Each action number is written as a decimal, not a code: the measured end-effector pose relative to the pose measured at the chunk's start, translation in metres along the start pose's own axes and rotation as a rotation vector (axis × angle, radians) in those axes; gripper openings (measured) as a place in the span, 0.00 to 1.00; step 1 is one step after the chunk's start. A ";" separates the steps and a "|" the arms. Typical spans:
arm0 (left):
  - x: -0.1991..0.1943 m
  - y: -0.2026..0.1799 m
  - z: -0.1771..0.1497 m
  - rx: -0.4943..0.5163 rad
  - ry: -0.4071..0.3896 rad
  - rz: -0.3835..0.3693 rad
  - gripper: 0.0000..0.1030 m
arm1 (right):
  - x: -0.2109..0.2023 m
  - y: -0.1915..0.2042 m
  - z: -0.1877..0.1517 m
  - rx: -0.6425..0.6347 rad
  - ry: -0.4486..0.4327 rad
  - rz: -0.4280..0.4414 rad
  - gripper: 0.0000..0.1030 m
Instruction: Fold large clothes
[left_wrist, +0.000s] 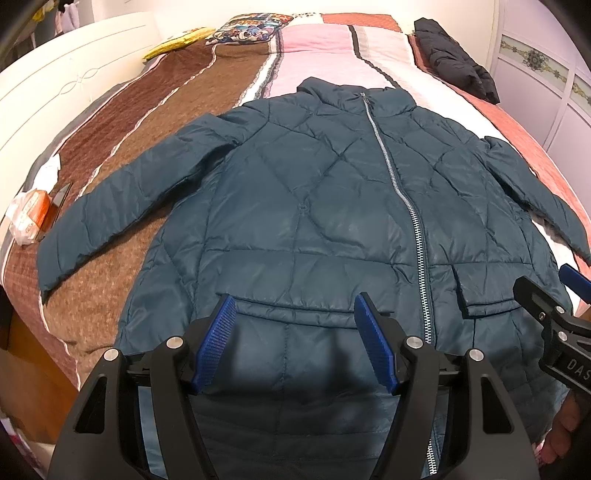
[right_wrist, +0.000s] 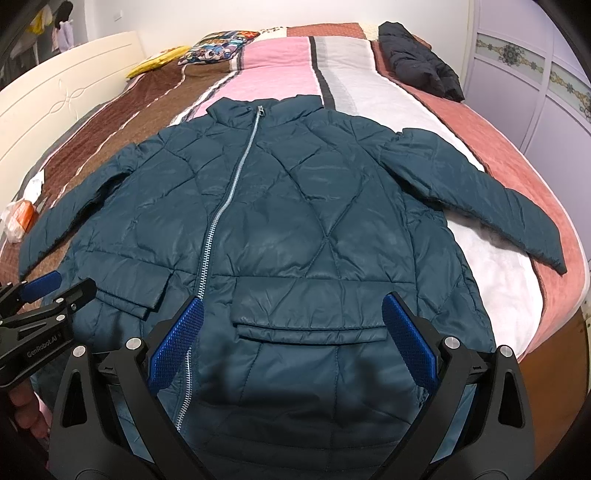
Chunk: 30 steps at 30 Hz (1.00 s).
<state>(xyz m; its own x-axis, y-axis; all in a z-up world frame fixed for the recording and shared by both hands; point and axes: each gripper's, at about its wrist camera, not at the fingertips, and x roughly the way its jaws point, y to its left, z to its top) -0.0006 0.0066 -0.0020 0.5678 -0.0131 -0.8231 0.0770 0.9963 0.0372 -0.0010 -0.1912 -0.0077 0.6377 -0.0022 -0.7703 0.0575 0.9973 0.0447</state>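
Observation:
A dark teal quilted puffer jacket (left_wrist: 314, 206) lies flat and zipped on the bed, front up, collar at the far end, both sleeves spread outward; it also shows in the right wrist view (right_wrist: 288, 221). My left gripper (left_wrist: 295, 310) is open and empty, hovering over the jacket's lower left pocket flap near the hem. My right gripper (right_wrist: 291, 306) is open and empty over the lower right pocket flap. Each gripper shows at the edge of the other's view: the right one (left_wrist: 554, 291) and the left one (right_wrist: 55, 284).
The bed carries a striped brown, pink and white cover (left_wrist: 177, 110). A black folded jacket (left_wrist: 454, 55) lies at the far right, patterned (left_wrist: 247, 27) and yellow (left_wrist: 173, 44) pillows at the far end, an orange-and-white packet (left_wrist: 31, 214) at the left edge. A headboard (left_wrist: 55, 92) stands left, wardrobe doors (left_wrist: 546, 85) right.

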 end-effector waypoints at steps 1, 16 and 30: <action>0.000 0.000 0.000 -0.001 0.001 0.000 0.64 | 0.001 -0.001 0.002 0.001 0.000 0.000 0.94; 0.000 0.000 0.000 -0.001 0.002 0.000 0.64 | 0.000 -0.002 0.004 0.004 0.003 0.002 0.94; 0.000 0.001 0.000 -0.001 0.001 -0.001 0.64 | 0.001 -0.005 0.003 0.009 0.008 0.003 0.94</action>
<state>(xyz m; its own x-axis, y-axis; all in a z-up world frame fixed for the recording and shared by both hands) -0.0005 0.0073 -0.0023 0.5667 -0.0141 -0.8238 0.0770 0.9964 0.0359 0.0021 -0.1962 -0.0067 0.6315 0.0019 -0.7754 0.0625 0.9966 0.0533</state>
